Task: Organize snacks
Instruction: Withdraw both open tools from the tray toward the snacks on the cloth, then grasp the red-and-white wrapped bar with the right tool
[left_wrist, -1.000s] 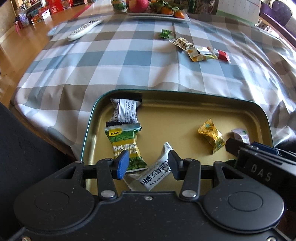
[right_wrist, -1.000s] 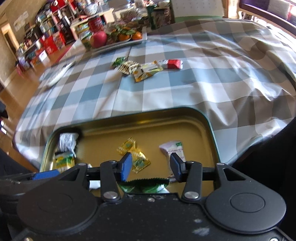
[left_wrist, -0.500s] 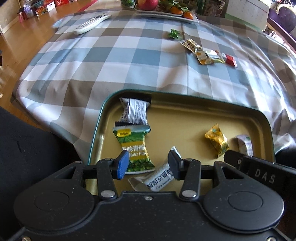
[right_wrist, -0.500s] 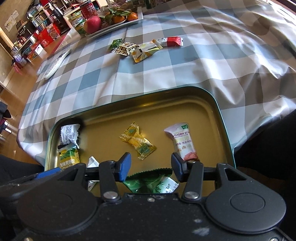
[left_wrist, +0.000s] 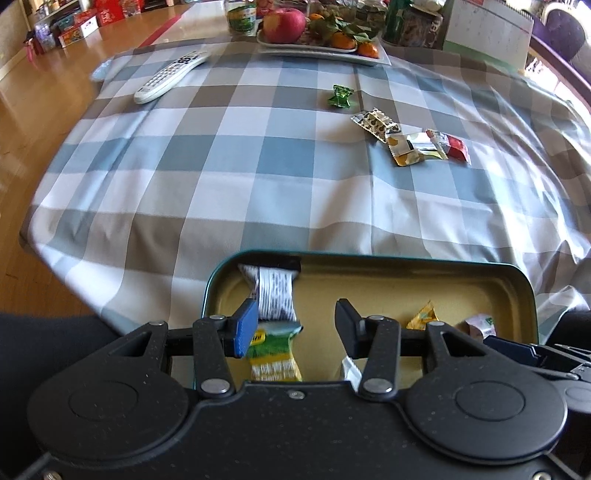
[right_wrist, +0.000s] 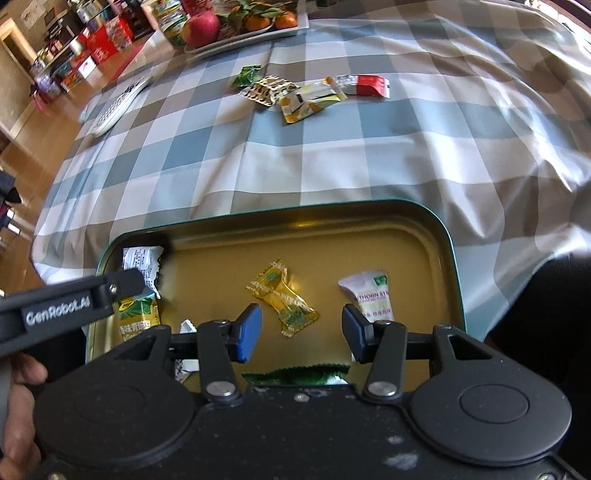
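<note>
Both claws hang over the gold tin tray (right_wrist: 424, 236), left gripper (left_wrist: 295, 326) and right gripper (right_wrist: 301, 328) parted and empty, while 4 loose snacks (right_wrist: 310, 94) lie well ahead across bare checked cloth (left_wrist: 221, 166) (right claw nearer), their row running crosswise.

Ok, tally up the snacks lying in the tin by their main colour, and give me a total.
White packets: 3
Green packets: 2
Yellow candy: 1
Total in the tin: 6
</note>
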